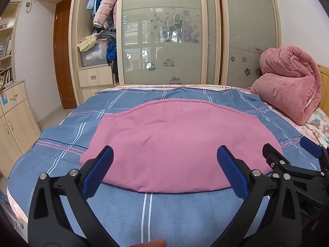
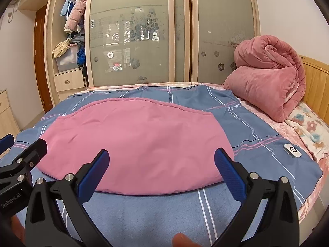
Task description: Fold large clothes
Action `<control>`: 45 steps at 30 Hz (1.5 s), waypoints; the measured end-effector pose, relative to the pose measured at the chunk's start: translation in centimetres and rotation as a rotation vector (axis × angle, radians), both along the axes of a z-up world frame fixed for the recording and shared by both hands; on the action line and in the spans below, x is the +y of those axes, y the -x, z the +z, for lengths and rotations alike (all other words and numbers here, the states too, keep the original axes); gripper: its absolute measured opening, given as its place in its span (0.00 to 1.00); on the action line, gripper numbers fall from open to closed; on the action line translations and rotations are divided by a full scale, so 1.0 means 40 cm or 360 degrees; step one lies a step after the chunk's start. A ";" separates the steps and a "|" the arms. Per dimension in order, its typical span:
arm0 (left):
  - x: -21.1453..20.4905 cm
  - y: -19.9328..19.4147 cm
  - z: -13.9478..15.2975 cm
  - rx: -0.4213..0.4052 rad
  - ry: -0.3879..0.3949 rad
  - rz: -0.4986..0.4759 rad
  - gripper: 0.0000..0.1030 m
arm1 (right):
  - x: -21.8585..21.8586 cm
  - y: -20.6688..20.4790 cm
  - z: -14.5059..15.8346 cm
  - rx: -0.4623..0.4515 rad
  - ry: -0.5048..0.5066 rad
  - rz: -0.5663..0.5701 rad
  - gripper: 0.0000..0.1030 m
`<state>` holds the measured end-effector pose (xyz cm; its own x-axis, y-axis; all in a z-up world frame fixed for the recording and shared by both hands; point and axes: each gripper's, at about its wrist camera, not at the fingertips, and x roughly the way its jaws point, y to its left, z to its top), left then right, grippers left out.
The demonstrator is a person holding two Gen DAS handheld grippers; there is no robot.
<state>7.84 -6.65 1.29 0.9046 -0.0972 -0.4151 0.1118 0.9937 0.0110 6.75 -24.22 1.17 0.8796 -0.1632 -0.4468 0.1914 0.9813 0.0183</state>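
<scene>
Left wrist view shows the pink, smooth-woven folded garment [image 1: 176, 144] lying flat across the middle of the frame on the blue plaid bedspread [image 1: 144, 216]. The left gripper [image 1: 164, 160] hovers at the lower centre, its blue-padded fingers [image 1: 98, 173] spread wide and holding nothing. The right gripper [image 1: 292, 150] sits at the right edge of that frame, also spread and empty.

In the right wrist view the same garment [image 2: 133, 144] fills the centre, with the right gripper [image 2: 161, 160] at the bottom, its fingers [image 2: 230, 175] wide apart just short of the near folded edge.

The cloth looks soft, light and limp, with shallow creases and a slightly puffy body, so it should drape and sag when lifted and may slide a little on the bedspread. I judge the near corners at lower left and lower right of the garment the sensible places to pinch, one per gripper, so the layers rise together.

At the upper left of both views, an open wardrobe shelf holds a translucent plastic storage bin [image 1: 93, 55] with white and yellowish fabric heaped in and over it. A rolled pink fleece blanket [image 2: 269, 76] rests at the right, and a small white remote-like device [image 2: 292, 150] lies on the bedspread.
</scene>
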 end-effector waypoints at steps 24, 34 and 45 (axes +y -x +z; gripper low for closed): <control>-0.001 0.017 0.000 -0.0002 0.0008 -0.0018 0.98 | 0.012 0.020 0.008 -0.0006 0.0011 -0.0023 0.99; -0.009 0.020 -0.004 0.0006 0.0005 -0.0026 0.98 | 0.019 0.024 0.010 -0.0002 0.0034 -0.0040 0.99; -0.022 0.023 -0.009 -0.0024 -0.0029 -0.0003 0.98 | 0.021 0.021 0.004 0.0009 0.0039 -0.0055 0.99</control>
